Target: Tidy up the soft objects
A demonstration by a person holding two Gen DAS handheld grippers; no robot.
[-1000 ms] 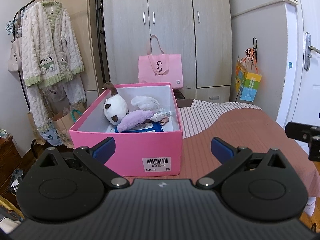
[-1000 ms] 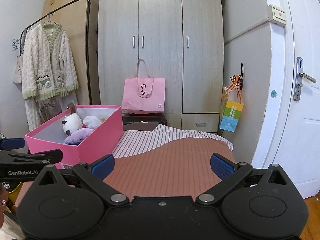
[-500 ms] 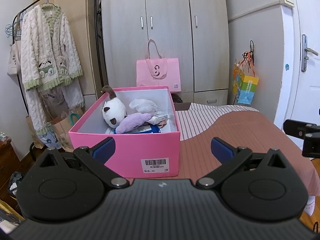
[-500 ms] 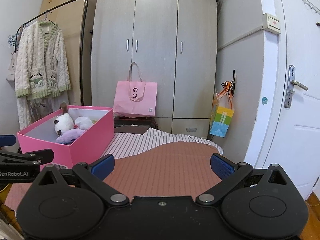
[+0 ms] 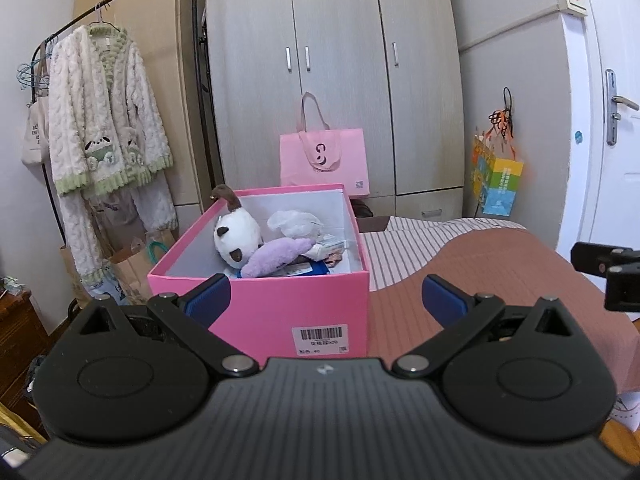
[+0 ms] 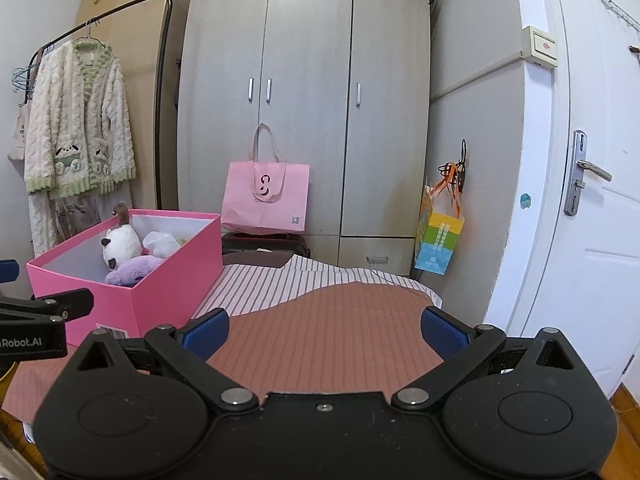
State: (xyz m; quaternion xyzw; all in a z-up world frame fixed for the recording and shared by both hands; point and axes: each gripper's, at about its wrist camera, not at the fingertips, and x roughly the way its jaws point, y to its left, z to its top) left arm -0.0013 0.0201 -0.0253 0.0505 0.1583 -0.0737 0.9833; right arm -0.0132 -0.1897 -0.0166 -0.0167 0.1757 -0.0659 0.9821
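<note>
A pink box (image 5: 276, 304) stands on the bed, also seen in the right wrist view (image 6: 168, 284). Inside lie a white panda plush (image 5: 234, 238), a purple plush (image 5: 276, 254), a white plastic bag (image 5: 294, 222) and some packets. The plush toys also show in the right wrist view (image 6: 120, 242). My left gripper (image 5: 326, 300) is open and empty, held in front of the box's near wall. My right gripper (image 6: 324, 330) is open and empty over the bedcover, to the right of the box.
The bed has a brown cover (image 6: 340, 340) and a striped sheet (image 6: 280, 280). A pink tote bag (image 6: 266, 196) hangs on the grey wardrobe (image 6: 308, 100). A clothes rack with a fluffy cardigan (image 5: 104, 120) stands left. A colourful bag (image 6: 438, 236) and white door (image 6: 592, 200) are right.
Both grippers have risen and tilted a little, so the room sits lower in both views. The box and its contents have not moved. Both grippers stay open.
</note>
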